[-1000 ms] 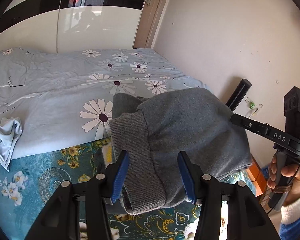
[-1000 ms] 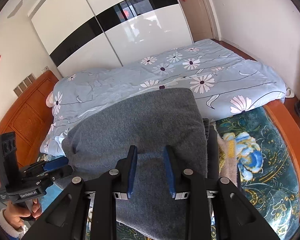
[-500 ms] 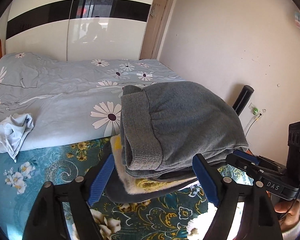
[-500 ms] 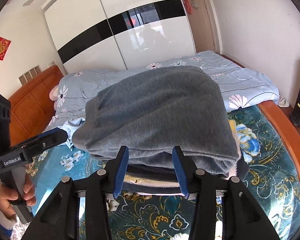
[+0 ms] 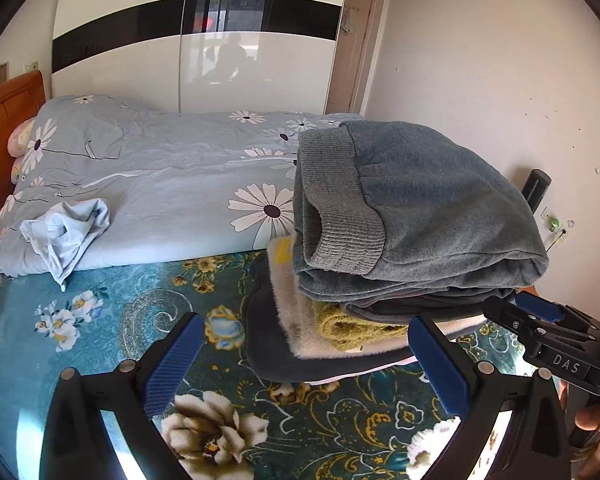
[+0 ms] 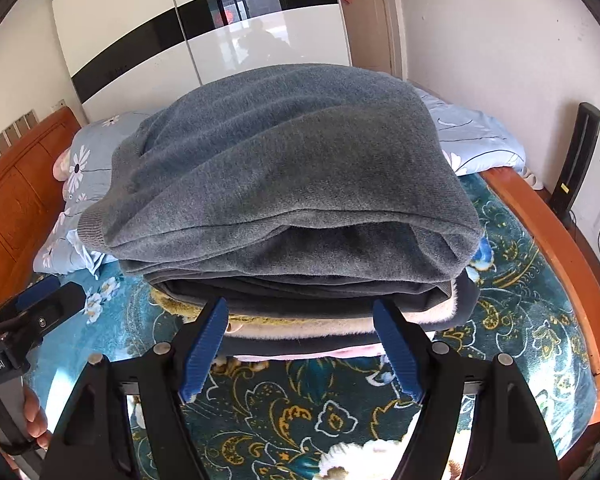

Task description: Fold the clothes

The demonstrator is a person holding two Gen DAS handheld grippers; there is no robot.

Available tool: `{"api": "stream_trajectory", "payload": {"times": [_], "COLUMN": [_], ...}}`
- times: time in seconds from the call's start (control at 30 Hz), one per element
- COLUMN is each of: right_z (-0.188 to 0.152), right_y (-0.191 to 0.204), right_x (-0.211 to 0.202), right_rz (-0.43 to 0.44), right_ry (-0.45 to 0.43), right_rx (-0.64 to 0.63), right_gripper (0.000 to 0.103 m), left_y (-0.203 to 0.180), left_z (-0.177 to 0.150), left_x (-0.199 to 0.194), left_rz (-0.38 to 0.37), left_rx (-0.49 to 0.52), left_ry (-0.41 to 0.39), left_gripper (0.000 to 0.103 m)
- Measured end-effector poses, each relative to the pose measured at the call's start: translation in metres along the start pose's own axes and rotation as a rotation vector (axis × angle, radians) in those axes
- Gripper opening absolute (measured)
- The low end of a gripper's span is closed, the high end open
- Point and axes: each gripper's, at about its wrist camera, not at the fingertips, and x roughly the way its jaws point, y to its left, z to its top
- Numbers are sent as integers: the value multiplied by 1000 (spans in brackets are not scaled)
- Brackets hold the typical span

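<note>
Since a second ago both jaws let go: folded grey fleece sweatshirt [image 5: 416, 204] now tops the clothes stack [image 5: 340, 328] at frame centre on the bed. Left hand-held gripper [image 5: 306, 364] and right hand-held gripper [image 6: 300, 344] are opening, empty. Soft, light, floppy; grip folded edges. Long axis left-right, ribbed cuff [image 5: 340, 208] facing left.

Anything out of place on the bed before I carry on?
Yes: a crumpled light blue garment lies unfolded on the floral duvet, apart from the folded stack topped by the grey sweater. The stack itself looks tidy.
</note>
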Motion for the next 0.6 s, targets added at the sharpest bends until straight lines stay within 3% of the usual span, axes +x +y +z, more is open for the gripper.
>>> {"api": "stream_trajectory", "payload": {"times": [0.03, 0.07, 0.1, 0.3, 0.5, 0.6], "right_z": [-1, -1, -2, -5, -9, -11], "right_y": [2, 4, 7, 18, 17, 20], "right_x": [-1, -2, -2, -5, -9, -8], "right_rz": [-13, -25, -37, -56, -76, -78], "right_ry": [-9, -16, -23, -46, -68, -62], "right_rx": [-5, -11, -18, -38, -47, -59], "right_gripper": [82, 98, 103, 103, 103, 103], "left_y": [0, 1, 3, 17, 12, 9], "left_z": [-2, -3, -4, -6, -7, -10], "left_x": [0, 1, 2, 6, 4, 2], "left_rz": [7, 10, 7, -44, -26, -55], "left_rx": [3, 0, -10, -109, -78, -88], "left_ry": [3, 8, 16, 52, 54, 52], "left_gripper": [103, 103, 103, 103, 103, 103]}}
